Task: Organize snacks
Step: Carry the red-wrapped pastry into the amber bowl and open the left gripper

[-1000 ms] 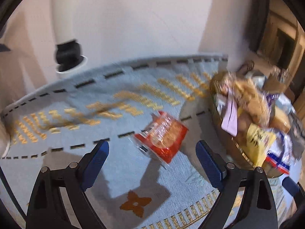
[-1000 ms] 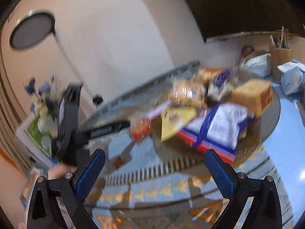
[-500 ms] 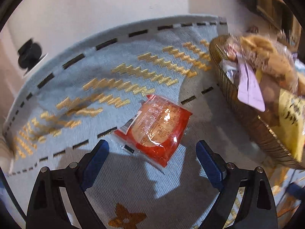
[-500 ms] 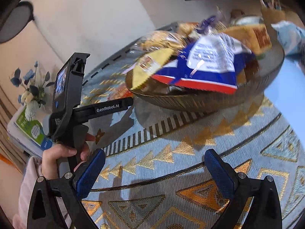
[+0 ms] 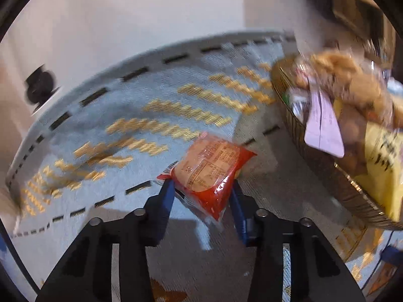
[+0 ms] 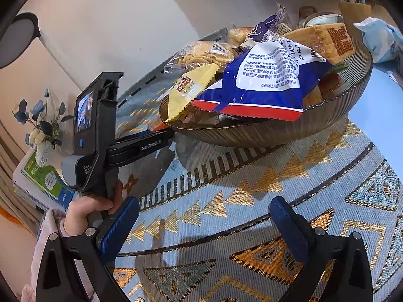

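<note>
Two grippers in play, both over a patterned blue-and-gold cloth (image 6: 252, 201).

Left gripper (image 5: 201, 191): closing on a red snack packet (image 5: 209, 168). Packet sits between the blue pads (image 5: 166, 201); left pad touching its near edge, right pad at its right side. Pads appear to press on it. Packet tilted, far corner toward 1 o'clock, label side up. Left-wrist view blurred, so whether the packet has left the cloth: cannot tell.

Bowl (image 5: 325, 171) at 3 o'clock from the packet, near but apart. Ribbed dark wall, heaped with wrapped snacks. Pink tag (image 5: 323, 128) hanging over its rim on the packet's side.

Right gripper (image 6: 204, 229): jaws wide apart, nothing between them, only bare cloth ahead. Pointing downward toward the cloth.

From the right-wrist view: bowl (image 6: 277, 130) at 12 o'clock, holding a blue-and-white bag (image 6: 267, 80) on top, a yellow packet (image 6: 191, 88) at its 9 o'clock edge, a clear bag of biscuits (image 6: 204, 55) behind, sliced bread (image 6: 327, 40) at 1 o'clock. Left gripper (image 6: 161, 141) seen at 10 o'clock, held by a hand (image 6: 88, 211) with a pale pink sleeve (image 6: 47, 229), its tip reaching just under the bowl's 9 o'clock rim, where a sliver of the red packet (image 6: 157, 125) shows.

Flowers (image 6: 42, 130) and a book (image 6: 42, 176) at 9 o'clock, off the cloth.
</note>
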Available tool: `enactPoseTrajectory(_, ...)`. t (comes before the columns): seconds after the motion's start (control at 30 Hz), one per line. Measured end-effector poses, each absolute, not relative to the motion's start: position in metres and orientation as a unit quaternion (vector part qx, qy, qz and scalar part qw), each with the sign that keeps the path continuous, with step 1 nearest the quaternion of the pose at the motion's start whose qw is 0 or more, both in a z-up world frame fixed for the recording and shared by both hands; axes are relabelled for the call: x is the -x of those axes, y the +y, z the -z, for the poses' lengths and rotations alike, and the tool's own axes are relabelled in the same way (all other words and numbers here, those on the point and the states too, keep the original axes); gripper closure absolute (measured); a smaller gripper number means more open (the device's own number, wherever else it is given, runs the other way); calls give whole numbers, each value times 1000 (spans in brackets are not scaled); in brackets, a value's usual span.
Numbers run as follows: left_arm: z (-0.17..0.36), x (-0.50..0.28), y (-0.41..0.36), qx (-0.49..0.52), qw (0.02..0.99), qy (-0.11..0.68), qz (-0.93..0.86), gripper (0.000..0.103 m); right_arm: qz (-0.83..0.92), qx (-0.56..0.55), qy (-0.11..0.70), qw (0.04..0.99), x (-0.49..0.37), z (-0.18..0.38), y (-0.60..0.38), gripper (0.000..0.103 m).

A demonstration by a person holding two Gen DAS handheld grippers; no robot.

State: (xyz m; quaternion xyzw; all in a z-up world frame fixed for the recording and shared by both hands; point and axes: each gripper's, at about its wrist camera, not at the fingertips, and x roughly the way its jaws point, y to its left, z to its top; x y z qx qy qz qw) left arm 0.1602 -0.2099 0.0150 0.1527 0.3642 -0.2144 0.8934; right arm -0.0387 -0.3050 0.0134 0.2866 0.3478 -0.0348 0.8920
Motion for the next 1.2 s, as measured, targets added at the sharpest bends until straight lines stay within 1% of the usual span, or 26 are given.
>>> enactPoseTrajectory(0.13, -31, -155, -189, -107, 906, 354, 207, 65, 35, -289, 346, 892, 42, -13, -308, 0)
enactPoseTrajectory(0.27, -61, -145, -173, -76, 918, 327, 213, 65, 34, -292, 343, 892, 47, -13, -311, 0)
enactPoseTrajectory(0.4, -102, -135, -183, -51, 922, 302, 237, 65, 36, -294, 342, 892, 49, -14, -311, 0)
enactPoseTrajectory(0.57, -140, -112, -225, -55, 917, 271, 287, 65, 35, -295, 342, 892, 52, -15, -310, 0)
enactPoseTrajectory(0.67, -148, -102, -250, -63, 906, 273, 318, 65, 34, -296, 341, 891, 54, -15, -310, 0)
enactPoseTrajectory(0.8, -144, -91, -291, -89, 888, 286, 350, 65, 36, -301, 339, 890, 57, -15, -314, 0)
enactPoseTrajectory(0.9, -135, -83, -303, -125, 875, 298, 360, 61, 28, -328, 331, 884, 64, -13, -325, 1)
enactPoseTrajectory(0.97, -129, -83, -306, -136, 868, 310, 364, 41, 16, -348, 323, 880, 68, -12, -330, 1)
enactPoseTrajectory(1.0, -127, -83, -306, -137, 868, 312, 361, 22, 20, -348, 322, 881, 69, -12, -331, 1)
enactPoseTrajectory(1.03, -126, -82, -304, -139, 871, 309, 356, 17, 21, -346, 322, 881, 69, -12, -331, 1)
enactPoseTrajectory(1.2, -130, -84, -295, -143, 880, 303, 337, 17, 27, -332, 328, 884, 67, -13, -324, 1)
